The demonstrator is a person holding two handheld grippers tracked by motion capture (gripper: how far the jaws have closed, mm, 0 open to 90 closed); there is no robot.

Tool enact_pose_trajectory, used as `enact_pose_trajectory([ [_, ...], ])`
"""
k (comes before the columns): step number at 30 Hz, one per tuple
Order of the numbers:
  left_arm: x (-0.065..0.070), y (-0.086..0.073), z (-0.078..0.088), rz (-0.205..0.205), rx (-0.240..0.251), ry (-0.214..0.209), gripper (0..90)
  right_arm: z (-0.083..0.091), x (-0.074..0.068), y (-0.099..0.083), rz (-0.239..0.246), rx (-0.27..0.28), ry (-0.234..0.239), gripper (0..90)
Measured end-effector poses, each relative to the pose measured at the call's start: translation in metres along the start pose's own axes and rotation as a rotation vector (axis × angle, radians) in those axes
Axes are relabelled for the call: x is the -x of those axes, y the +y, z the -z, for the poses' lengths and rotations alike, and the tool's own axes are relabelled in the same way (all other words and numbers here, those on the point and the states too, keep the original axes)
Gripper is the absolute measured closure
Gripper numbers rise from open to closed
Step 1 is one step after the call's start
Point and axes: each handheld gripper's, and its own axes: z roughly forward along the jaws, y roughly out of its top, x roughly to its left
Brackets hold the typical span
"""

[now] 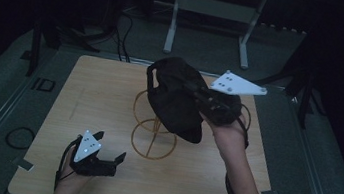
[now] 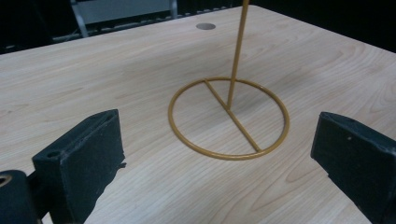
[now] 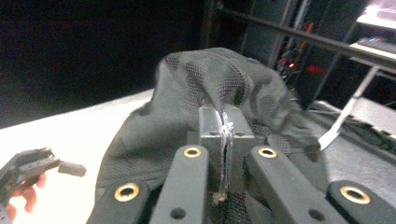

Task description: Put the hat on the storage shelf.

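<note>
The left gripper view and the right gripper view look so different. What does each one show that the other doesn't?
The left gripper view alone shows the gold wire stand, its ring base flat on the wood and its post rising between open jaws. The right gripper view alone shows the black mesh cap, a fold pinched between shut jaws, and the left gripper farther off. Both show the wooden table.

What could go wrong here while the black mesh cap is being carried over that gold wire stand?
The right gripper pinches only a fold of the black mesh cap, so the fabric could slip free. The hanging cap could also snag the gold wire stand and tip it, since the open left gripper is not holding its base ring.
</note>
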Motion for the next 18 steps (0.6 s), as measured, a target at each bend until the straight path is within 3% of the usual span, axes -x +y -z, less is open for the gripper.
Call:
enact_pose_trajectory([
  [6, -0.002, -0.002, 0.001, 0.009, 0.002, 0.008, 2.9, -0.019, -0.009, -0.009, 0.000, -0.048, 0.018, 88.4],
  [18, -0.003, -0.004, 0.000, 0.026, -0.001, 0.013, 2.9, -0.033, -0.007, -0.029, -0.052, -0.099, 0.053, 88.2],
])
